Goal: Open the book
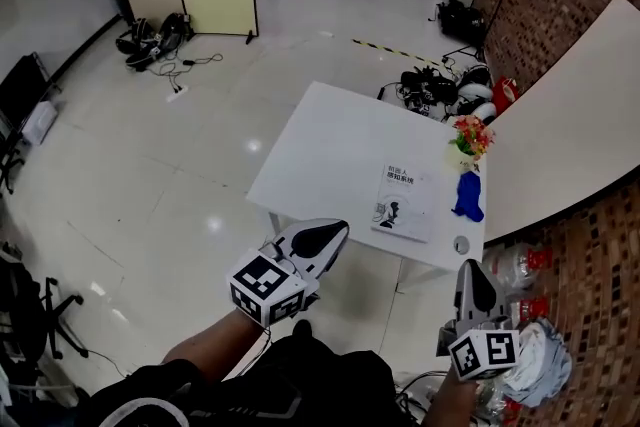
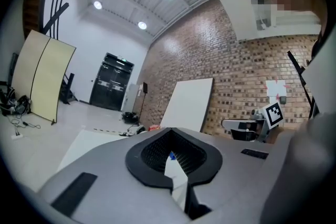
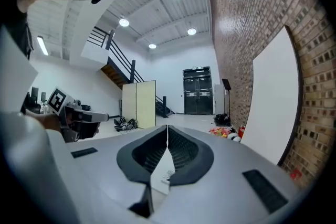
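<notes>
**Coming up to the book: get lined up before reaching**

The book (image 1: pixel 403 201) lies shut, cover up, on the white bench (image 1: pixel 320 140), toward its near right corner. A blue object (image 1: pixel 468 197) is near its right side and a pot of flowers (image 1: pixel 470 137) stands beyond that.

Both tools are short of the bench and carry nothing. The right gripper (image 1: pixel 473 273) has its fingers pressed together. The left gripper (image 1: pixel 330 235) seems to have its tips meeting too, though its own view is less crisp there.

The step in hand looks like the approach. To do it well:
- Bring both grippers over the book.
- Steady the book with one gripper at its bound edge.
- Ease the other's fingers under the free edge of the cover alone.
- Lift slowly, so the book neither slides toward the blue object nor rises whole.
</notes>
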`<state>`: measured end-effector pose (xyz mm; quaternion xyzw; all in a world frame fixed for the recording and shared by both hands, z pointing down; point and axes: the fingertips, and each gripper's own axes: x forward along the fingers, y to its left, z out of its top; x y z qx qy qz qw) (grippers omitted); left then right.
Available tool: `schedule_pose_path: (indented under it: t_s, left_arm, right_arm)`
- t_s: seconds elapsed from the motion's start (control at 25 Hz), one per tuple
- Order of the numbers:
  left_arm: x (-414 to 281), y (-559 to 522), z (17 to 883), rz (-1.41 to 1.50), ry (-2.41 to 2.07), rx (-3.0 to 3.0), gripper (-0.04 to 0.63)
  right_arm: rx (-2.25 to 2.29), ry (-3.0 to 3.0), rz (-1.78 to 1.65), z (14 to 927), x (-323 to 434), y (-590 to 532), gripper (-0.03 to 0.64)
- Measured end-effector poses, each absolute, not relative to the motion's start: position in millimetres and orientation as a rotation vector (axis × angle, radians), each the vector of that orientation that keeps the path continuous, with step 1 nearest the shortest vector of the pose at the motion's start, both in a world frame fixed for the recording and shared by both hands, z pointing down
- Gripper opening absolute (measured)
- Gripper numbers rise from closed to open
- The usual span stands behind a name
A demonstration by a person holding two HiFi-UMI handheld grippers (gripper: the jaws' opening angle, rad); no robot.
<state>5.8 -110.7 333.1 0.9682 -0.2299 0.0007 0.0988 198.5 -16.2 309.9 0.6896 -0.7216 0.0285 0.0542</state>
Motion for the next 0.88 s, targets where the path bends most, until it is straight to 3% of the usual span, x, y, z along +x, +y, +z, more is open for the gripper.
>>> schedule_pose_path:
  t_s: [0.88]
  left_arm:
    - [152, -312, 402, 0.194, -0.854, 2.672, -0.005]
  right_arm:
    - [2.024, -2.238, 0.420, 393, 355, -238, 0.005]
